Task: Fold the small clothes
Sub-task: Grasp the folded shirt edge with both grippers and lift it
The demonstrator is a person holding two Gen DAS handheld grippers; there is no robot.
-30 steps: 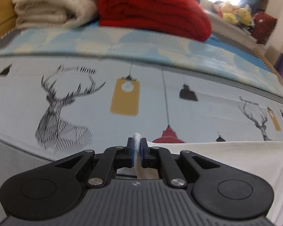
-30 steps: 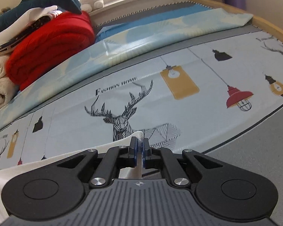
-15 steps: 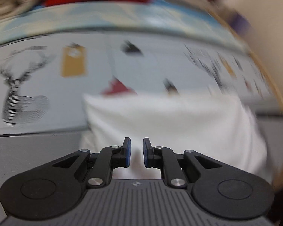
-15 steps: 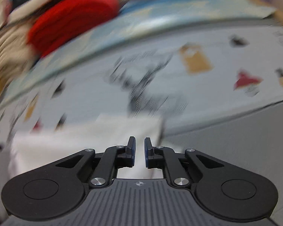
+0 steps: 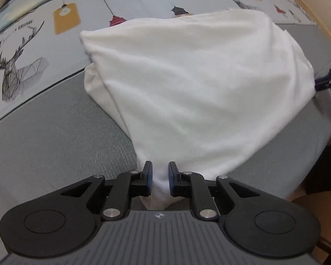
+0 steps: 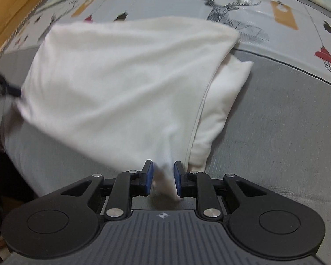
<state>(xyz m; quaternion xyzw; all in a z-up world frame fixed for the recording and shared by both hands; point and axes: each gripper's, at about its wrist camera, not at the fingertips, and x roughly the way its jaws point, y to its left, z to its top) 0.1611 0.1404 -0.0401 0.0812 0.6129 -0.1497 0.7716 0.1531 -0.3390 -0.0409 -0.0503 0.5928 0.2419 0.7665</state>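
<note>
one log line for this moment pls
stage: fold laid on bed sheet | white garment folded over | left gripper jaws just opening, corner between | right gripper same

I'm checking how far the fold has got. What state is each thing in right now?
white garment: folded over itself, lying on the bed, one near corner between each pair of jaws.
left gripper: jaws have just been opening, pads apart, cloth corner loose between them.
right gripper: jaws have just been opening, pads apart, cloth corner loose between them.
printed bedsheet: spread flat under the garment.
</note>
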